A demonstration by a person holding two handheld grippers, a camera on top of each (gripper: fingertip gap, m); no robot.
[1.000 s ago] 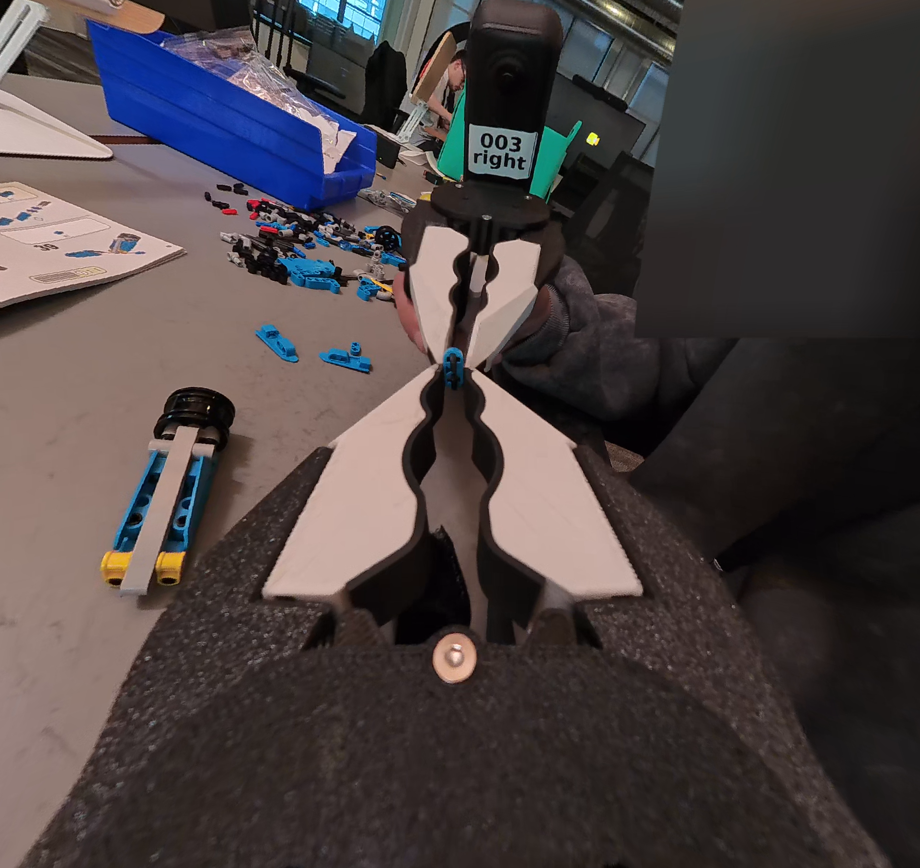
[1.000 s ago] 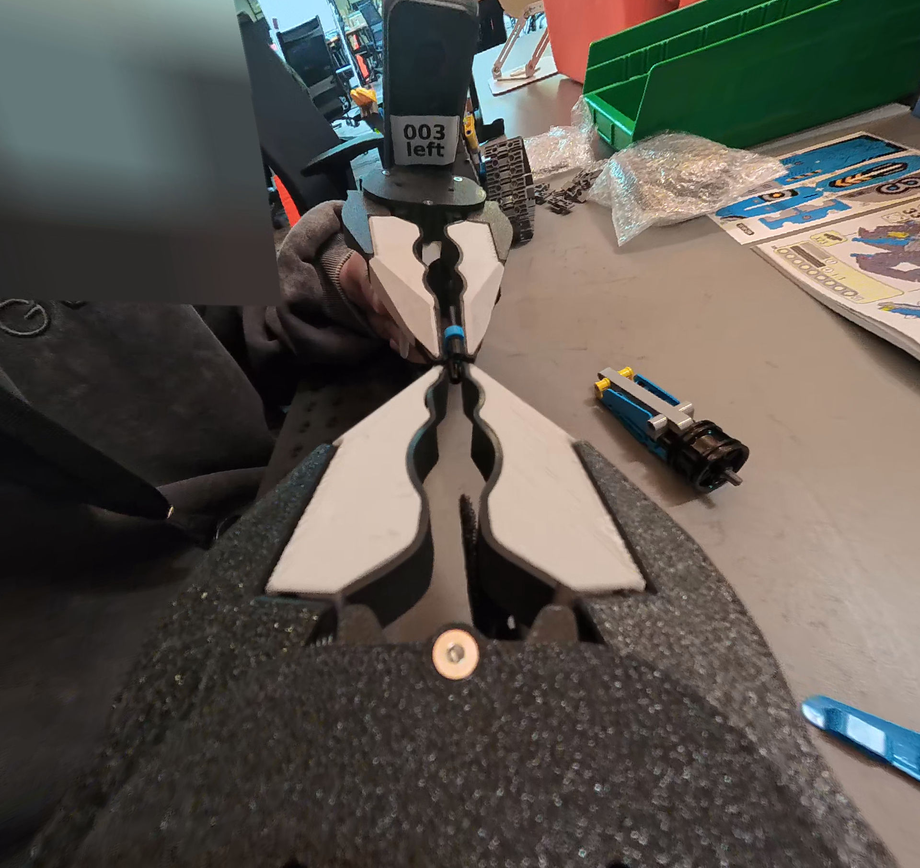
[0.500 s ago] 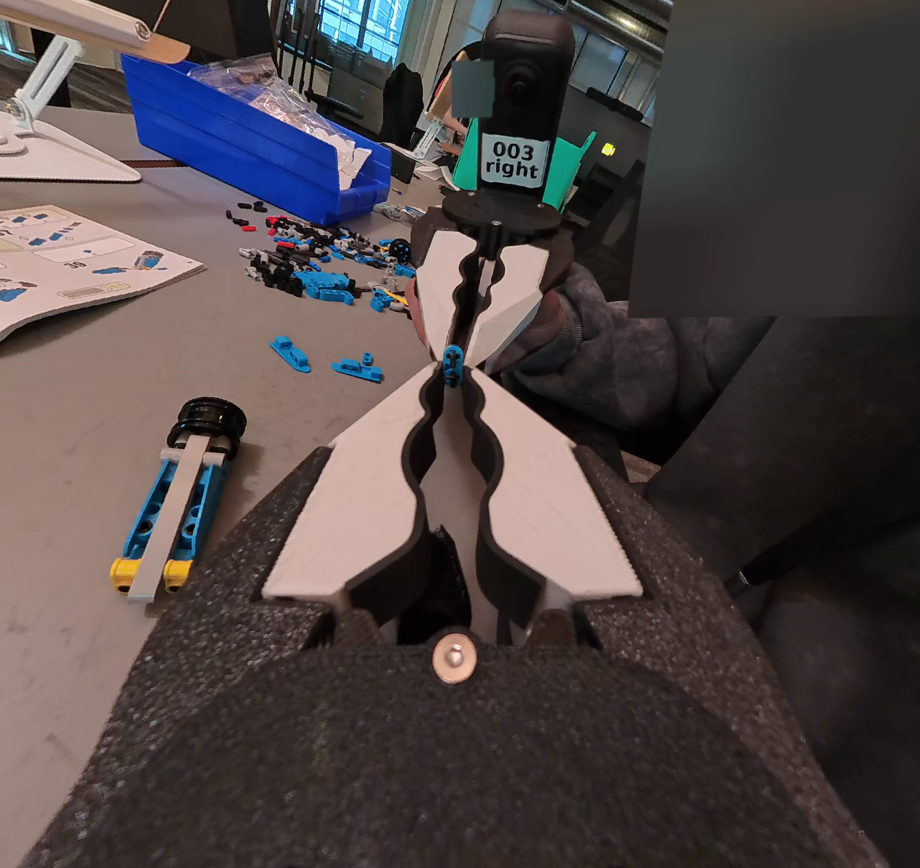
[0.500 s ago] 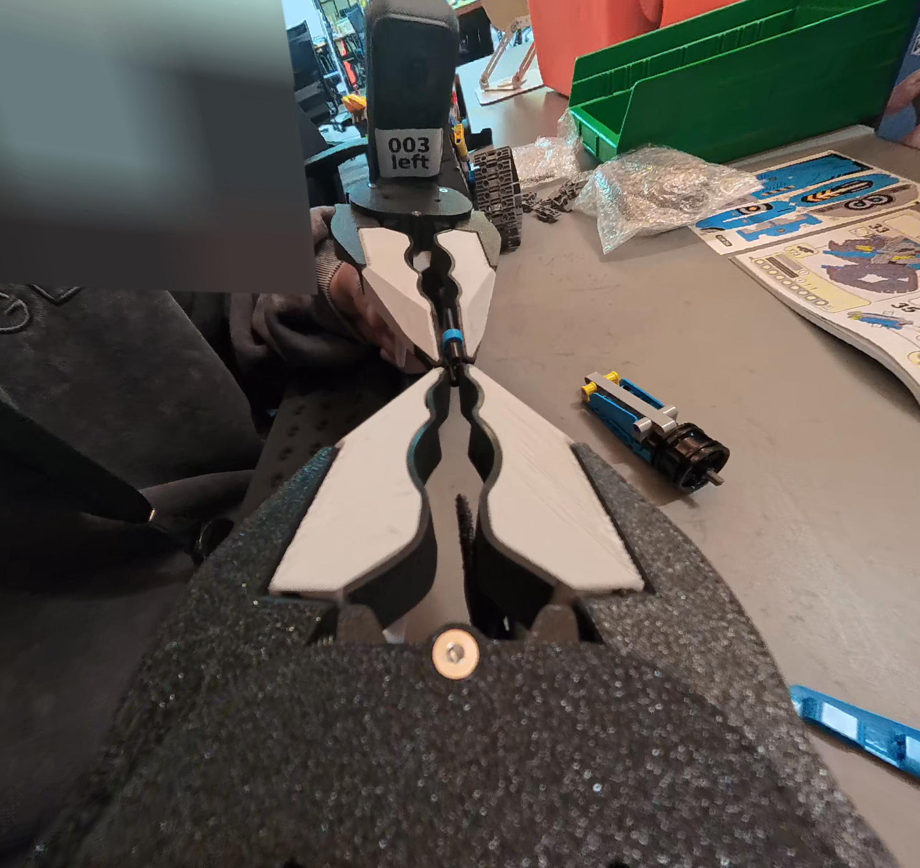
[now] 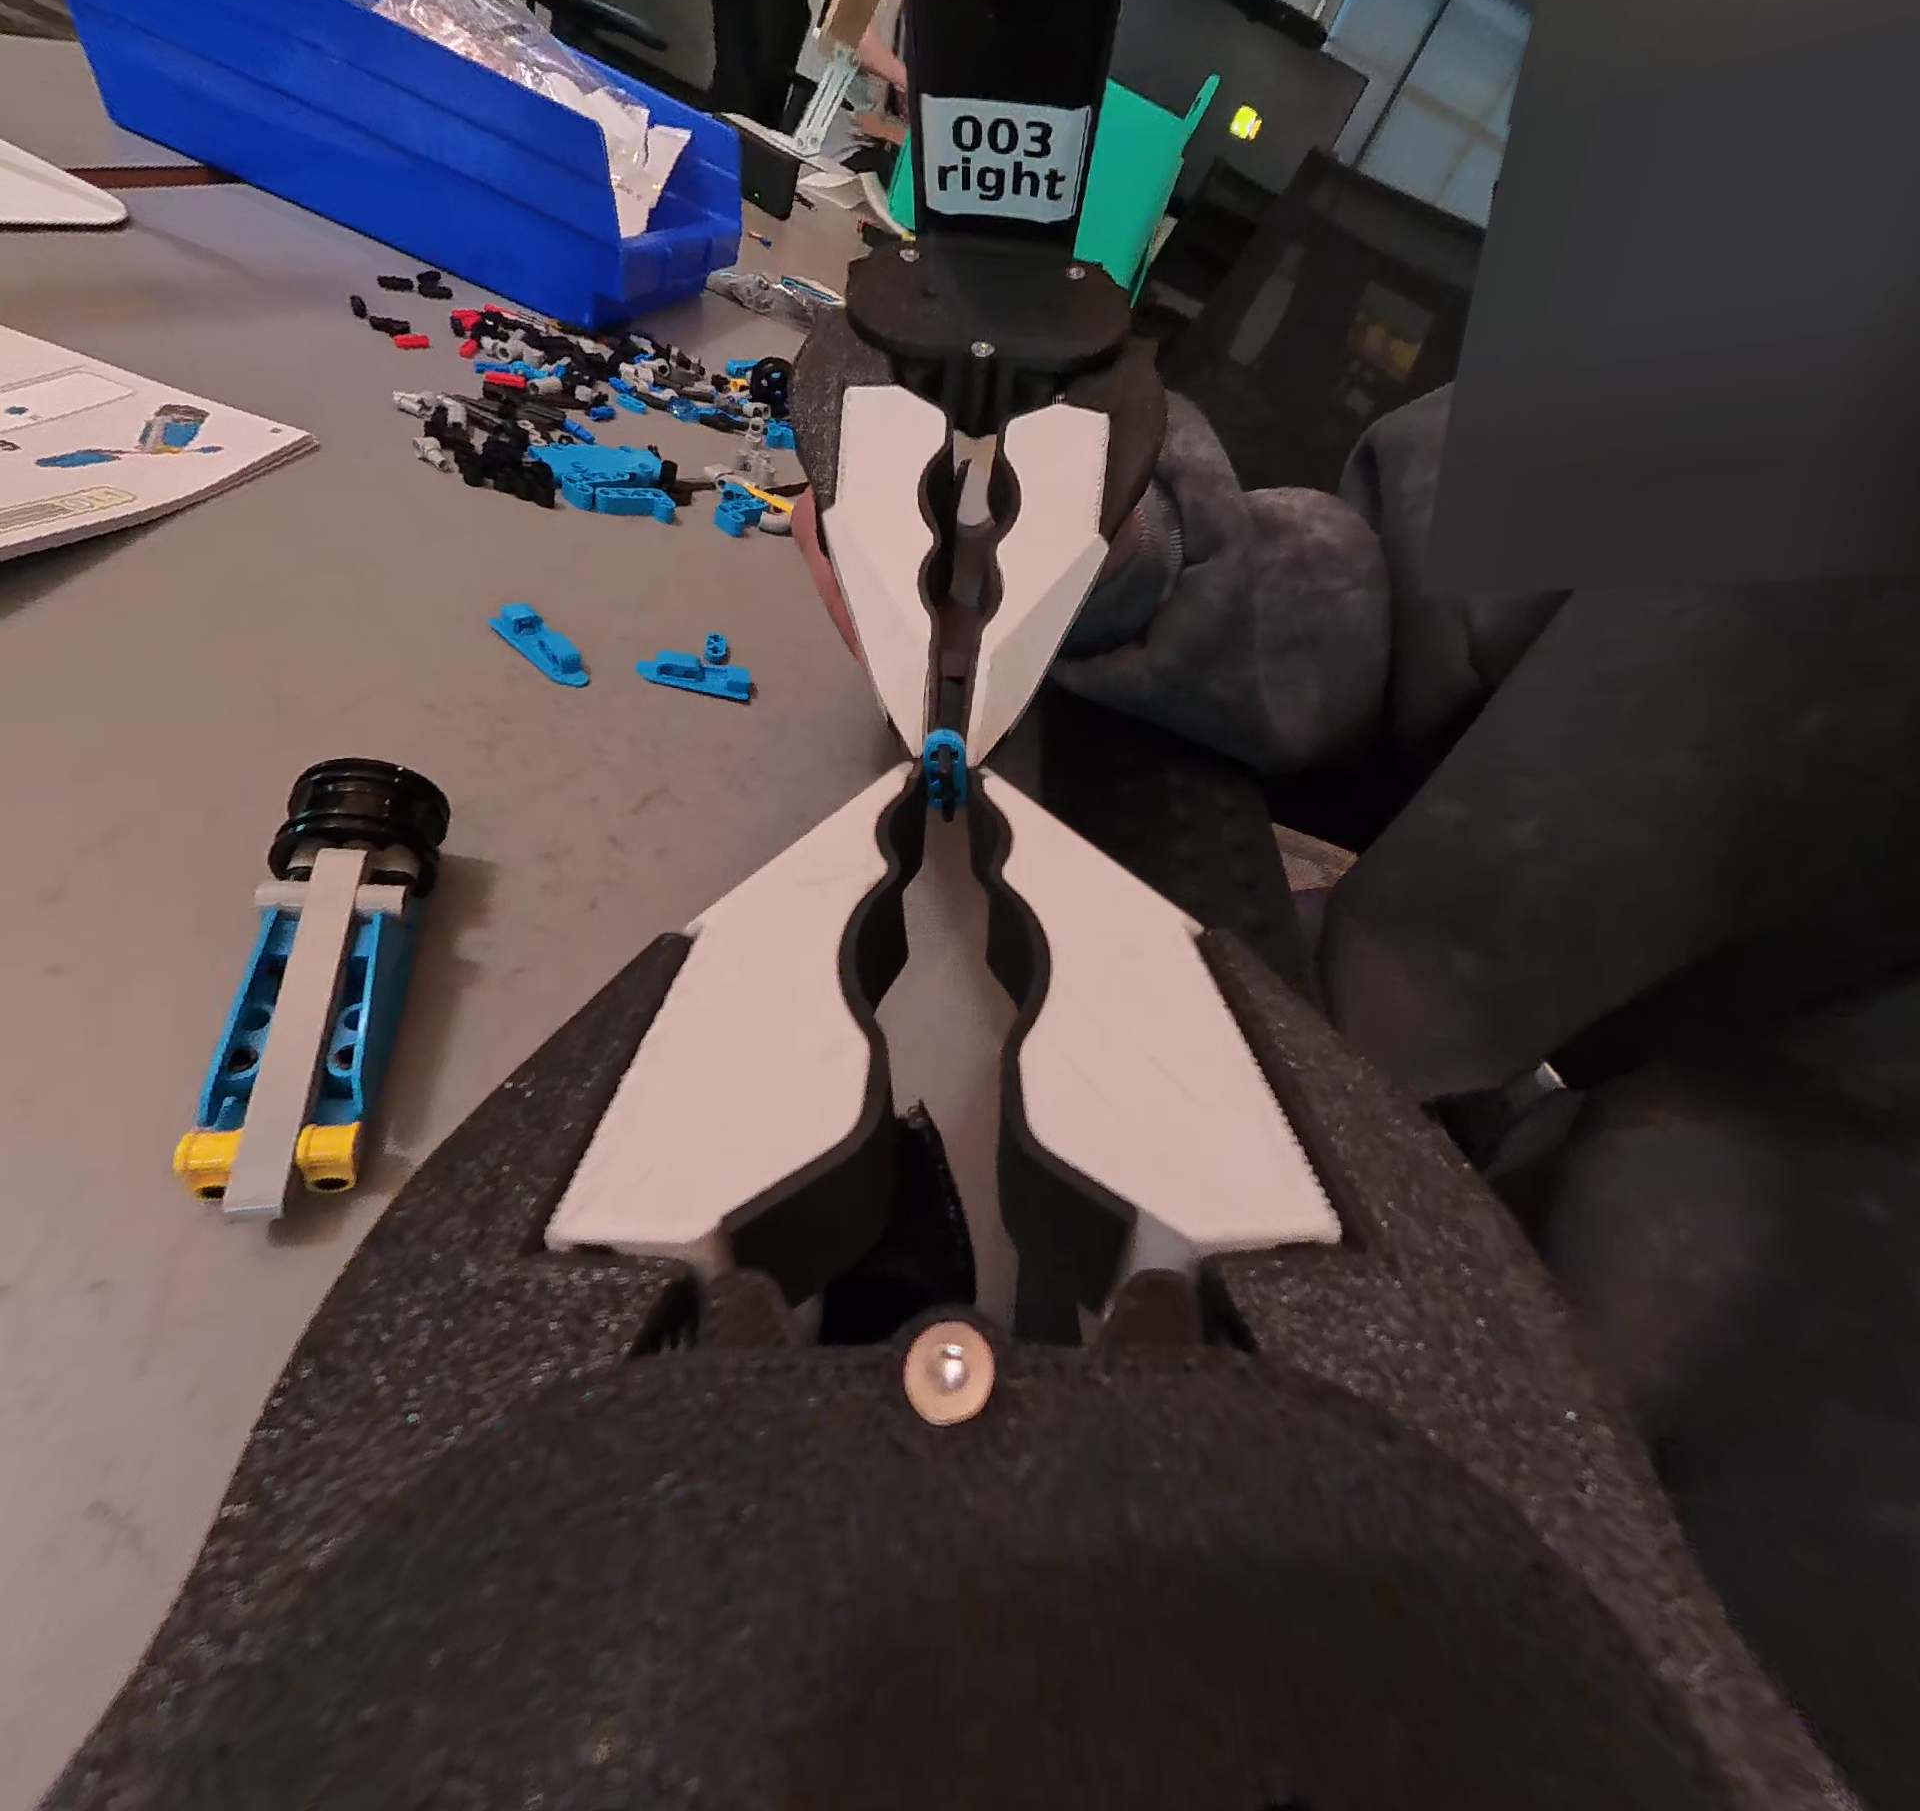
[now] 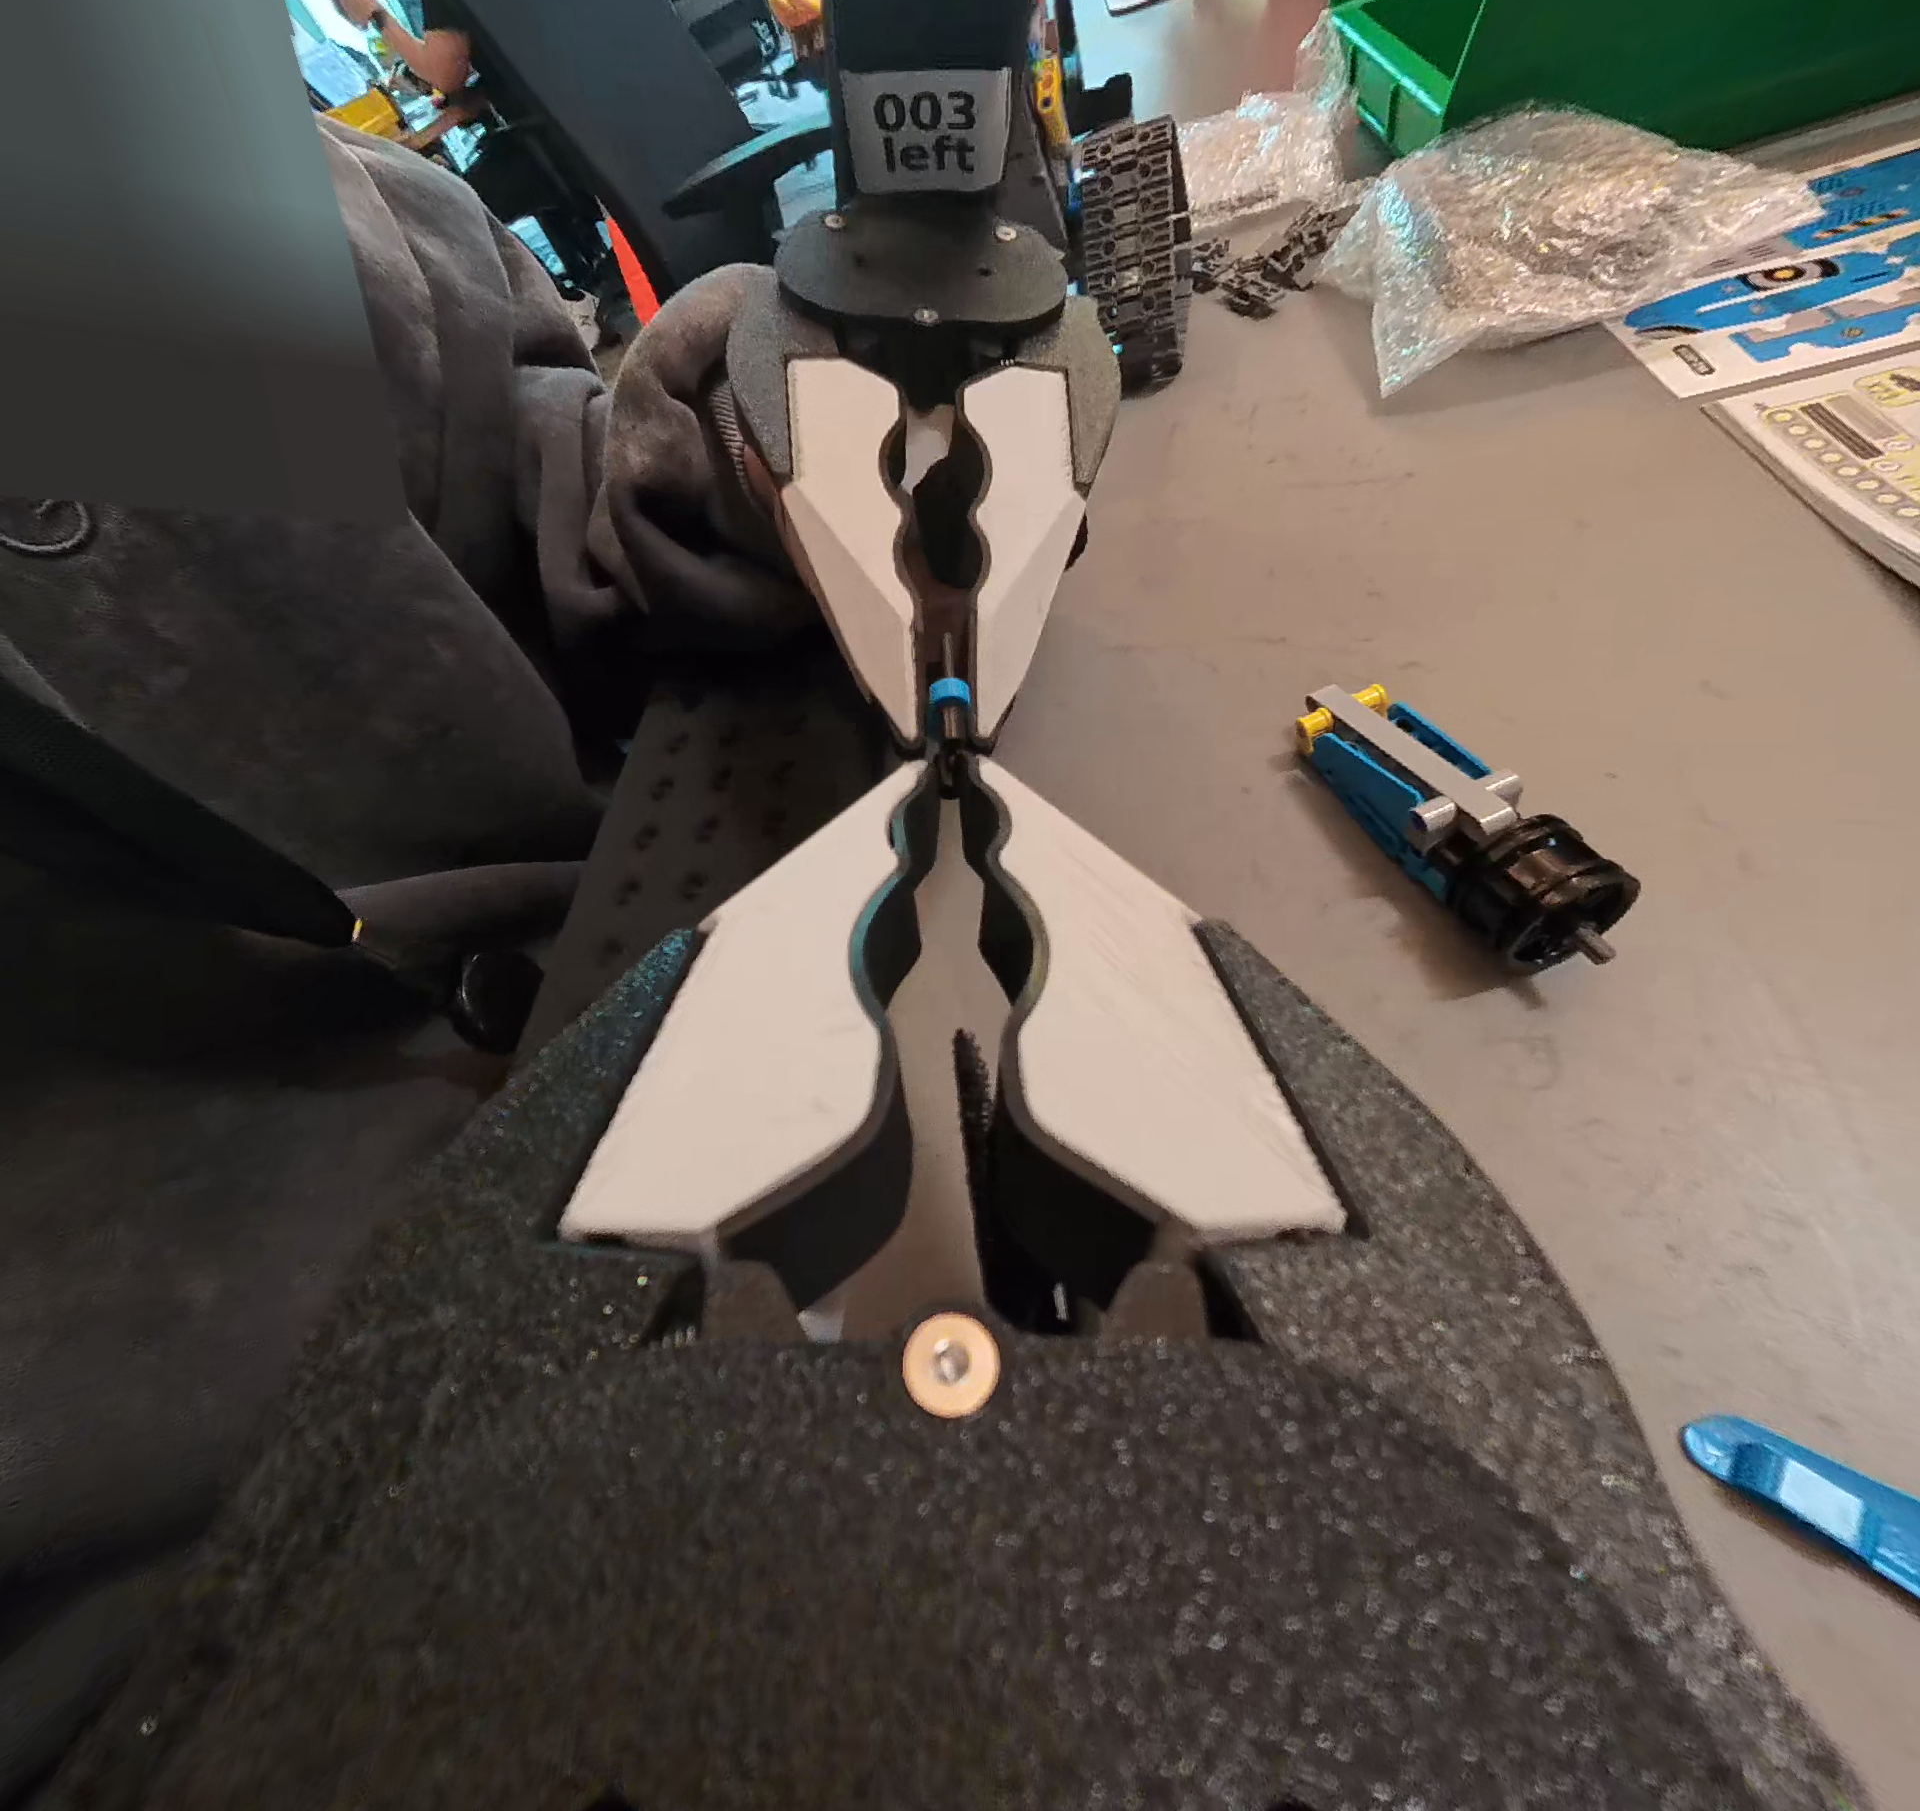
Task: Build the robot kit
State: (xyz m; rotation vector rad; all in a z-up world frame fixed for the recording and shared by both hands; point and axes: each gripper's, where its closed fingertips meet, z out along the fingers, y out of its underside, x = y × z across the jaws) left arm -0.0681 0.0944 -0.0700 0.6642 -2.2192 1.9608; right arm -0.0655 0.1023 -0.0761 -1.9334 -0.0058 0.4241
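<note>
The left gripper (image 5: pixel 943 793) and right gripper (image 6: pixel 945 766) meet tip to tip, both clamped on one small blue-and-black pin (image 5: pixel 943 769) (long axis running between them), beside the table (image 5: pixel 623 826) edge.

Centre frame, the left gripper (image 5: pixel 943 793) has its white fingers (image 5: pixel 769 1013) pinched together on a small blue pin (image 5: pixel 943 764). Tip to tip from above comes the right gripper (image 5: pixel 948 722), its fingers closed too, meeting that same pin. At left on the grey counter (image 5: pixel 623 826) lies a blue-and-grey assembly (image 5: pixel 301 1003) with a black wheel and yellow ends. Two loose blue pieces (image 5: pixel 623 655) sit beyond it, then a scatter of small parts (image 5: pixel 592 421), a blue bin (image 5: pixel 395 109) upper left, a booklet (image 5: pixel 114 442) at the left edge.
</note>
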